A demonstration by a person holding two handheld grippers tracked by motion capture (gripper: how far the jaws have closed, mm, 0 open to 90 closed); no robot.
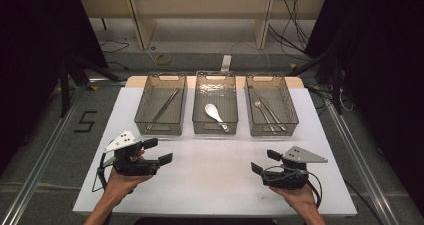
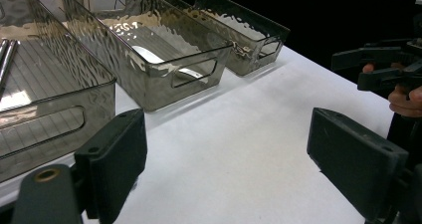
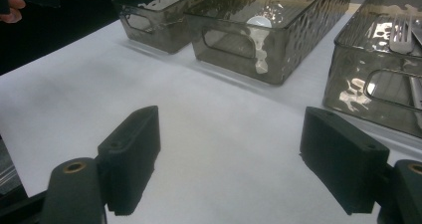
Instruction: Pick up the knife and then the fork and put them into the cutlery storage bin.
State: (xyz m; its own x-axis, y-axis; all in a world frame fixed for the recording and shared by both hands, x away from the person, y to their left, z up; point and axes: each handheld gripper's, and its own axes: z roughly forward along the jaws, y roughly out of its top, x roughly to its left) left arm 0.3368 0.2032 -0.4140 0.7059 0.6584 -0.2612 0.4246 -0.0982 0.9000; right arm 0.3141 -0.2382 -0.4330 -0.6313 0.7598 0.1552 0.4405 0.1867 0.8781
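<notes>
White spoon (image 1: 214,112) flat in middle smoky bin (image 1: 215,127)

My jaws' pads (image 3: 130,157) look like matt black rubber. The three bins (image 1: 215,126) are glossy, rippled smoky plastic. The spoon (image 1: 213,111) looks glazed white; the fork (image 1: 261,110) is shiny metal. The table (image 1: 210,180) is matt white.

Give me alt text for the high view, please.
Two hand-held grippers, the left gripper and the right gripper, hover open over a white table, each empty. Behind them stand three clear bins: chopsticks in the left, a white spoon in the middle, a fork in the right.
</notes>
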